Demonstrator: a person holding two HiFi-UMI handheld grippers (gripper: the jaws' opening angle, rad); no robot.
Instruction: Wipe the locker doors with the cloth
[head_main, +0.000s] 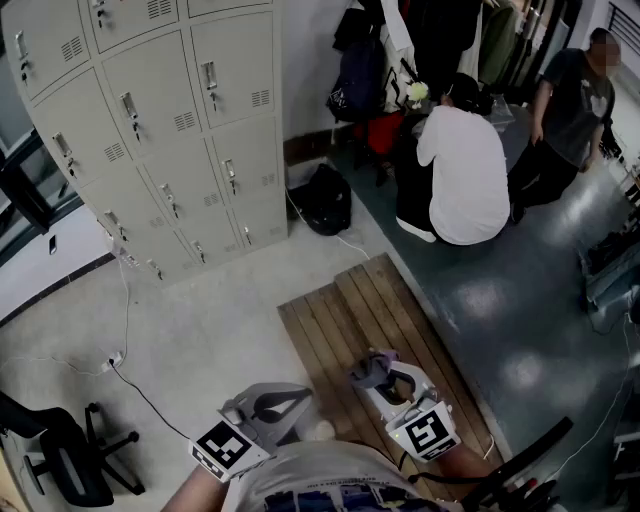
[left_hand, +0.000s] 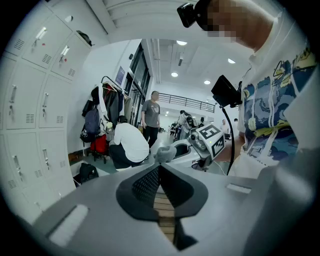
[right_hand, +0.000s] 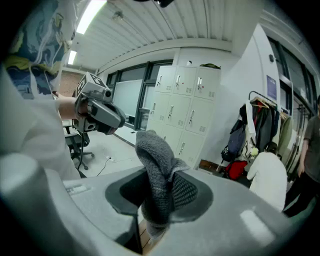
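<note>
The right tongs (right_hand: 165, 192) are clamped on a grey cloth (right_hand: 152, 155). It is bunched between the two jaws and stands up above them in a thick fold. The left tongs (left_hand: 159, 172) are closed with nothing between them, their dark pads pressed together. In the head view both tongs are held low, close to the person's body, with the left one just beside the right. Each has its marker cube nearest the person.

Below the tongs lies a platform of wooden boards (head_main: 370, 310), flat on the pale floor (head_main: 200, 330). A black office chair (head_main: 60, 460) stands at the lower left, and a thin cable (head_main: 130, 385) runs across the floor near it.

Further off, the grey lockers (head_main: 170, 130) stand against the wall with all their doors shut, well apart from the cloth. A black bag (head_main: 322, 198) sits on the floor just beside the lockers' right end. Beyond it a person in a white top (head_main: 462, 175) crouches facing away, and another person in dark clothes (head_main: 572, 105) stands near hanging coats (head_main: 440, 40).
</note>
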